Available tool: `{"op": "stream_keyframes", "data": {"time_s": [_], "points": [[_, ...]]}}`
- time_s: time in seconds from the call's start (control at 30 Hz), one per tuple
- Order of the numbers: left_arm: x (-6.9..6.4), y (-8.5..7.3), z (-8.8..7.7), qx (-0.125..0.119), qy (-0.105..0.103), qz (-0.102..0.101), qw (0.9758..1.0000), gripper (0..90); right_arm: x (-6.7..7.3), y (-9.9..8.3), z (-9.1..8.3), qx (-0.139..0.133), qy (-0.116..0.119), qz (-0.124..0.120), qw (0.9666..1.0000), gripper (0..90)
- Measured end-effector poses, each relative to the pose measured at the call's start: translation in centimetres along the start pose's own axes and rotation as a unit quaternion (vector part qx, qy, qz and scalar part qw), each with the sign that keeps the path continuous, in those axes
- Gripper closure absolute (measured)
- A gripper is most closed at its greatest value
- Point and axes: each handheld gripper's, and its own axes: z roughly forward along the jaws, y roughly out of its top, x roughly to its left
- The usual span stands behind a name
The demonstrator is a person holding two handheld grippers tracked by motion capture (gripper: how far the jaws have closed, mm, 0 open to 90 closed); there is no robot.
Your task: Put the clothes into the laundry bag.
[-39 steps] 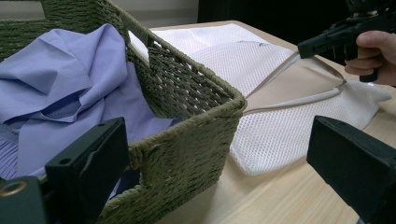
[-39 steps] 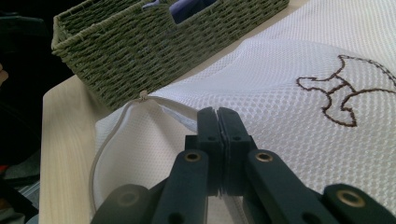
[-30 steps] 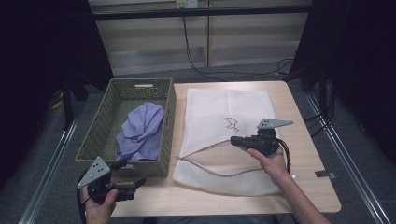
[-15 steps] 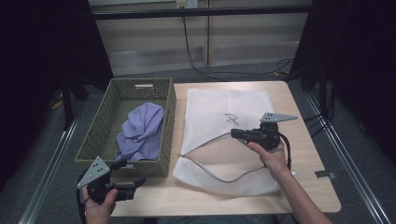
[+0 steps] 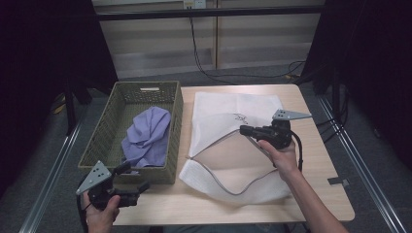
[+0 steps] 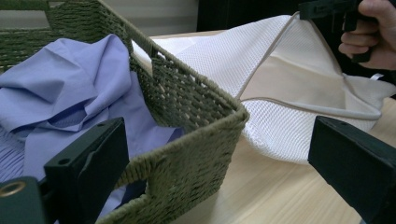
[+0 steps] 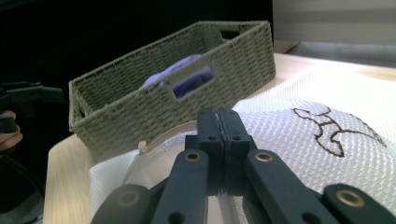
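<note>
A pale wooden surface (image 5: 320, 194) carried a green woven rectangular basket (image 5: 109, 141) on its left part and a white mesh laundry bag (image 5: 228, 145) to the right of it, the two lying just beside each other. Inside the basket sat a crumpled lilac-blue cloth garment (image 5: 145, 136), bunched toward the near end; in the left gripper view it rose against the basket's inner wall, and in the right gripper view it showed through the handle slot in the basket's end wall.

The right tool (image 5: 244, 130), held in the person's right hand (image 5: 282, 154), had its jaws pressed fully together on the upper edge of the bag's opening, where the zip-edged rim was lifted clear of the surface. This left the mouth of the bag gaping toward the basket, with bare wood-coloured surface visible through the opening. The lower rim of the opening lay flat in a curve across the near part of the bag. A small dark stitched emblem (image 7: 334, 128) marked the upper layer of the bag, just beyond the closed jaws in the right gripper view.

The left tool (image 5: 143, 187), held in the person's left hand (image 5: 102, 213), was at the near left corner of the surface, just before the basket's near corner. Its jaws stood wide apart with nothing between them, framing that corner in the left gripper view.
</note>
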Motion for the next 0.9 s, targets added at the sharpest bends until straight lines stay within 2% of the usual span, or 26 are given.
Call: {"op": "stream_keyframes", "data": {"time_s": [0.07, 0.13, 0.17, 0.27, 0.33, 0.4, 0.43, 0.53, 0.57, 0.67, 0.73, 0.8, 0.87, 0.9], "points": [[0.6, 1.0, 0.7, -0.001, 0.008, 0.002, 1.0000, 5.1, -0.1, 0.1, -0.2, -0.011, -0.001, 0.002, 0.9999, 89.2], [0.8, 1.1, 0.9, 0.000, 0.008, -0.001, 1.0000, 5.2, -0.1, 0.3, -0.3, -0.009, -0.003, -0.002, 0.9999, 89.1], [0.8, 1.4, 1.2, 0.005, 0.002, -0.001, 1.0000, 5.3, 0.0, 0.4, -0.4, -0.013, -0.003, 0.000, 0.9999, 89.1], [0.8, 2.4, 1.4, 0.008, 0.005, 0.023, 0.9997, 6.9, 0.0, 0.7, -0.6, -0.021, 0.000, 0.002, 0.9998, 89.1], [0.9, 3.2, 1.7, 0.014, 0.014, 0.036, 0.9991, 6.9, -0.1, 0.8, -0.8, -0.031, 0.008, 0.006, 0.9995, 89.1], [1.3, 4.0, 2.1, 0.014, 0.017, 0.041, 0.9989, 7.6, -0.2, 0.8, -0.9, -0.032, 0.011, 0.007, 0.9994, 89.1], [1.7, 4.4, 2.4, 0.021, 0.021, 0.040, 0.9987, 7.8, -0.2, 0.8, -0.9, -0.030, 0.010, 0.006, 0.9995, 89.1], [3.1, 5.5, 3.6, 0.032, 0.011, 0.035, 0.9988, 8.4, -0.2, 0.6, -0.8, -0.028, 0.011, 0.006, 0.9995, 89.1], [3.6, 5.8, 4.1, 0.037, 0.017, 0.031, 0.9987, 8.4, -0.1, 0.6, -0.7, -0.027, 0.011, 0.007, 0.9995, 89.1], [4.6, 6.4, 5.3, 0.048, 0.030, 0.036, 0.9977, 8.4, 0.0, 0.3, -0.7, -0.016, 0.010, 0.005, 0.9998, 89.1], [5.5, 6.7, 6.1, 0.058, 0.027, 0.034, 0.9974, 8.4, -0.1, 0.0, -0.6, -0.012, 0.009, 0.007, 0.9999, 89.1], [6.1, 6.9, 6.8, 0.061, 0.038, 0.032, 0.9969, 8.2, -0.3, -0.1, -0.6, -0.008, 0.005, 0.006, 0.9999, 89.1], [6.7, 7.2, 7.3, 0.075, 0.044, 0.040, 0.9954, 8.1, -0.4, -0.1, -0.6, -0.008, 0.007, 0.008, 0.9999, 89.1], [7.0, 7.3, 7.7, 0.081, 0.042, 0.036, 0.9952, 8.0, -0.5, -0.1, -0.5, -0.007, 0.008, 0.007, 0.9999, 89.1]]}}
